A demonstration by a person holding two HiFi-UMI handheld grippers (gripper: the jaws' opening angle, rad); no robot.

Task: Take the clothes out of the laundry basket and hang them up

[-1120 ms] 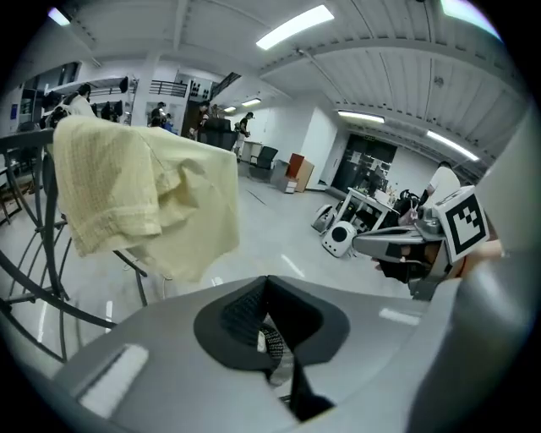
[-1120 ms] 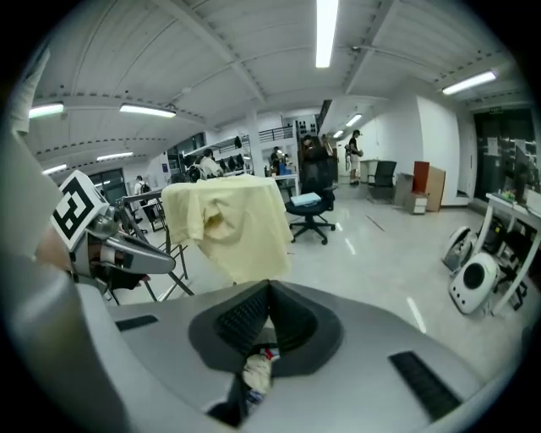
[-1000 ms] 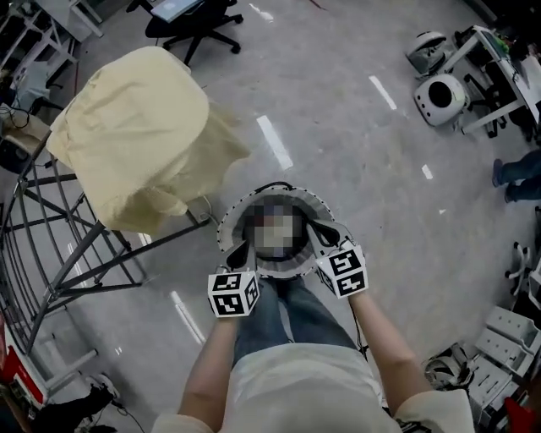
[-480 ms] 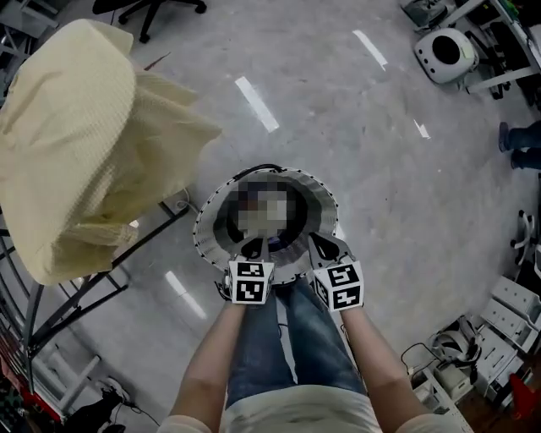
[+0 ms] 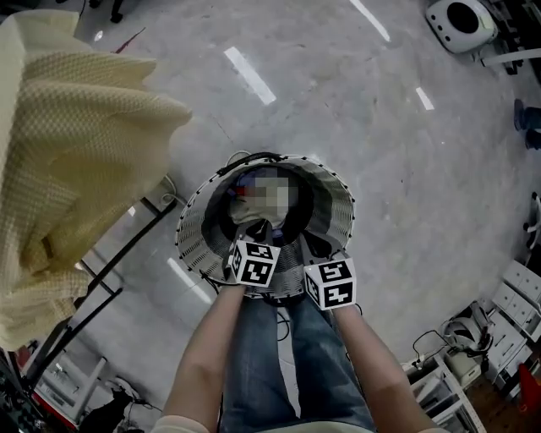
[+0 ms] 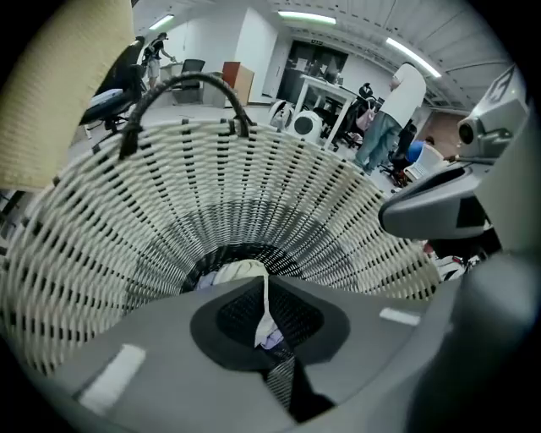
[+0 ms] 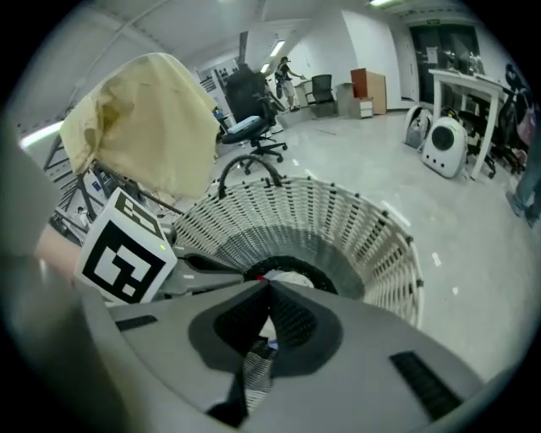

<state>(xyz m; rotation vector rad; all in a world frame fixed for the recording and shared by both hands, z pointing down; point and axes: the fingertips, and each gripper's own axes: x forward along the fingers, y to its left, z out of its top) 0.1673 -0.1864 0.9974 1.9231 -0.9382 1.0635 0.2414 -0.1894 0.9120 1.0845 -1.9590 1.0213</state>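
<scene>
The white woven laundry basket [image 5: 199, 237] stands on the floor in front of my feet, with light clothes [image 5: 247, 211] at its bottom. My left gripper [image 5: 263, 230] points down inside its near rim, jaws shut and empty. My right gripper [image 5: 314, 248] hangs beside it at the near rim, also shut and empty. In the left gripper view the shut left gripper [image 6: 262, 289] aims at a whitish garment [image 6: 230, 272] deep in the basket [image 6: 211, 186]. The right gripper view shows the shut right gripper [image 7: 269, 292] over the basket [image 7: 347, 228] and the clothes [image 7: 293, 276].
A cream knitted garment [image 5: 72, 161] hangs over a dark metal drying rack [image 5: 110, 271] to the left of the basket. The basket's black handle [image 6: 182, 84] arches over its far rim. An office chair [image 7: 249, 127] and white equipment [image 5: 461, 17] stand farther off.
Both grippers have dropped from above the basket down to its mouth, still shut. The head view has come closer, so the basket and cream garment look larger.
</scene>
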